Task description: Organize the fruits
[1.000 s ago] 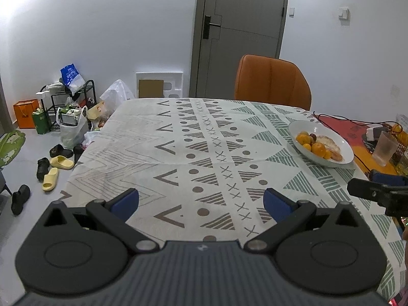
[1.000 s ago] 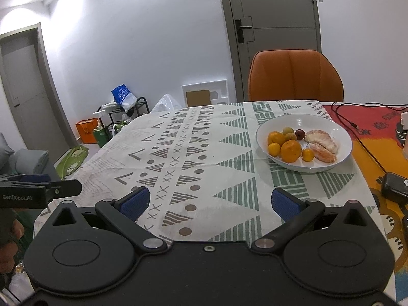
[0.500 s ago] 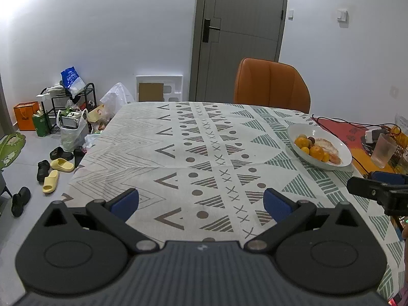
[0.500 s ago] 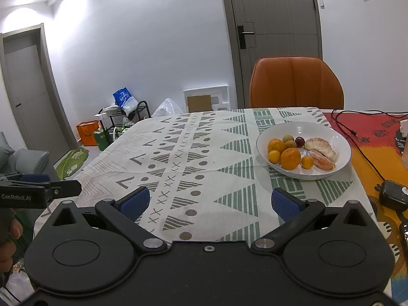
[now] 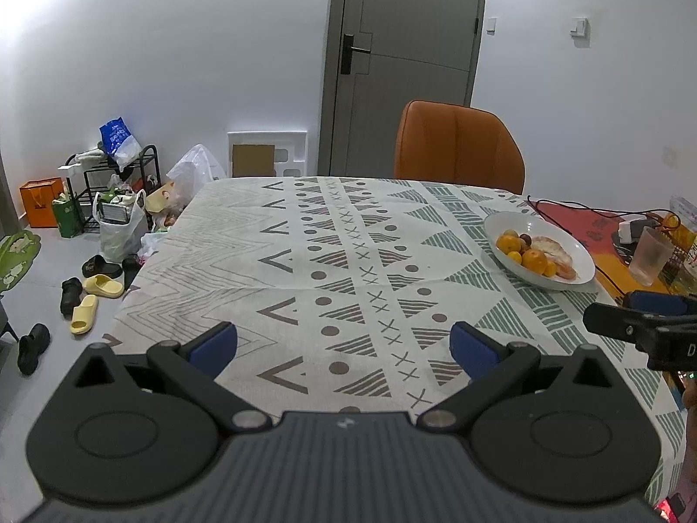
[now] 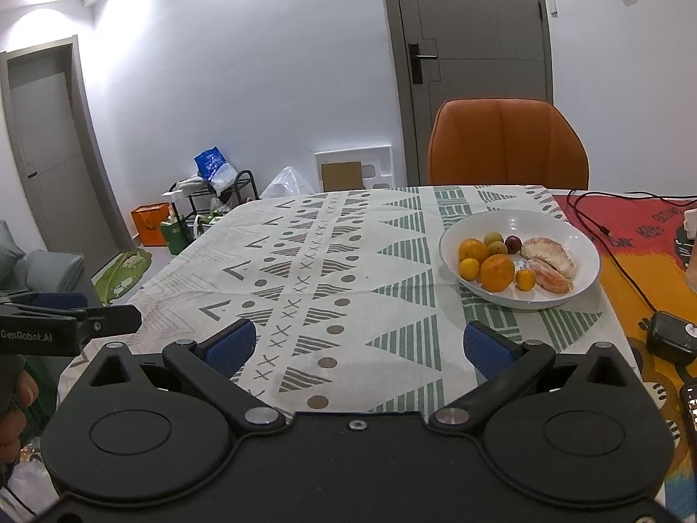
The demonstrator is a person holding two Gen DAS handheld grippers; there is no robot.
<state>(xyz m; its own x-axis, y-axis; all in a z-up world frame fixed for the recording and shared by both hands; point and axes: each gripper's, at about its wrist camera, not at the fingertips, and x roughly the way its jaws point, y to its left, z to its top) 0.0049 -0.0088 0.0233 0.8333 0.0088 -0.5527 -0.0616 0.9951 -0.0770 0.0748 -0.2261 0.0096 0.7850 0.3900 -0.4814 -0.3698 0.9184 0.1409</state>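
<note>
A white bowl (image 6: pixel 583 253) (image 5: pixel 579 253) stands on the patterned tablecloth at the table's right side. It holds several oranges (image 6: pixel 497 272), small round fruits, a dark plum (image 6: pixel 513 243) and peeled pomelo segments (image 6: pixel 549 257). My right gripper (image 6: pixel 357 346) hangs open over the near edge of the cloth, short of the bowl and left of it, with nothing between its blue pads. My left gripper (image 5: pixel 344 344) is open too, over the near middle of the cloth, far left of the bowl. Each gripper shows at the edge of the other's view.
An orange chair (image 6: pixel 507 144) stands behind the table. Right of the bowl lie a black cable (image 6: pixel 618 257), a black charger (image 6: pixel 671 337) and a plastic cup (image 5: pixel 651 257) on a red-orange mat. The patterned tablecloth (image 5: pixel 305 261) is bare left of the bowl. Bags and shoes litter the floor at left.
Both grippers have drawn back and risen slightly, so the bowl sits farther off and lower in both views. Their jaws have stayed open.
</note>
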